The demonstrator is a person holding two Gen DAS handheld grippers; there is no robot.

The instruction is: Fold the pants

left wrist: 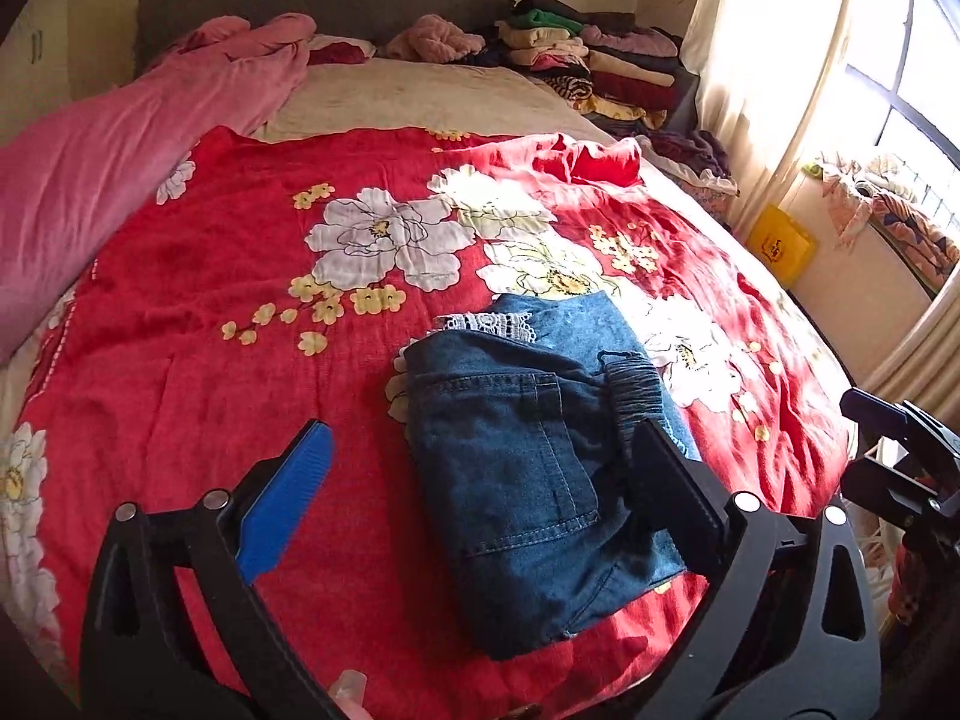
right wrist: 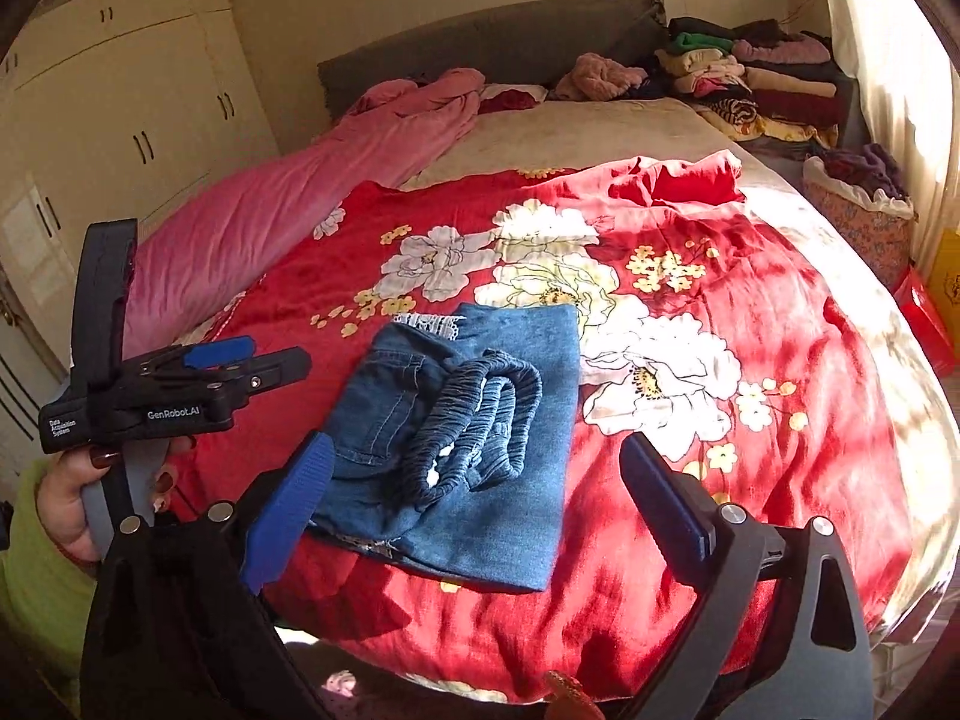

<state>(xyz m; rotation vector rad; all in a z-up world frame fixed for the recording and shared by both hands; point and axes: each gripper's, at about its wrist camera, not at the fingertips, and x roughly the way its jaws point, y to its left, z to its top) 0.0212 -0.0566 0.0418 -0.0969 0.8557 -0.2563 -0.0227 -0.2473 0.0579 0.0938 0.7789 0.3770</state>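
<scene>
Red bedspread (right wrist: pixel 750 360); "GenRobot.AI" on left gripper (right wrist: pixel 282 363)

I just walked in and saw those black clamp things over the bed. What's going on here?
A person is folding clothes with a handheld gripper in each hand instead of bare fingers. The denim pants lie folded into a compact bundle on the red floral blanket, elastic waistband on top. Both the left gripper and the right gripper are open above the bundle, holding nothing. The folding looks finished. A stack of folded clothes sits at the head of the bed.
</scene>
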